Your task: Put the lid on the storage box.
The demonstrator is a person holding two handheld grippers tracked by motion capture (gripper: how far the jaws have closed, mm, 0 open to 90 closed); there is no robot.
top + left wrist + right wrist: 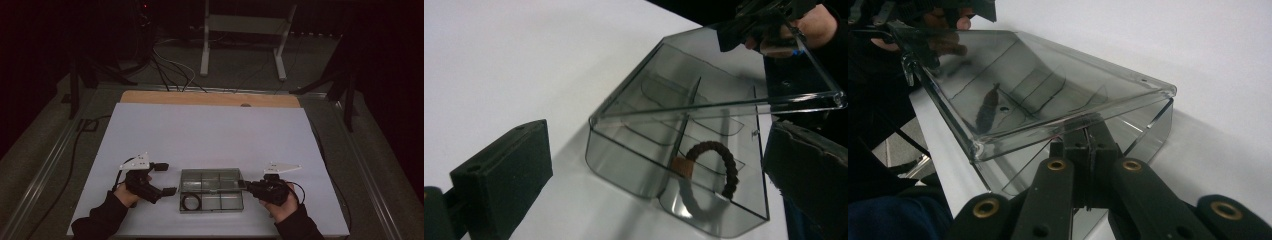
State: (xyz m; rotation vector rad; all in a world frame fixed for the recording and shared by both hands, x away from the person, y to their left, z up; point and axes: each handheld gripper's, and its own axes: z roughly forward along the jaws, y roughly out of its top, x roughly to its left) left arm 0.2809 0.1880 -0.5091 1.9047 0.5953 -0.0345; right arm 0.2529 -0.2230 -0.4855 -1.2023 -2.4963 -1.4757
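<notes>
Smoky plastic box (212, 190) on white table (210, 130) — my right claw (1089, 145) clamps its lid (1038, 90); my left claw (649, 165) gapes wide, holding nothing — brown bracelet (714, 170) inside.

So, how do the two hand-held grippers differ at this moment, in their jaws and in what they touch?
The left hand-held gripper has its jaws wide open, while the right hand-held gripper has its jaws shut. The left one holds nothing and stands beside the clear box; the right one pinches the box's lid and holds it raised. Both are black, each held in one hand, and both point toward the box.
</notes>
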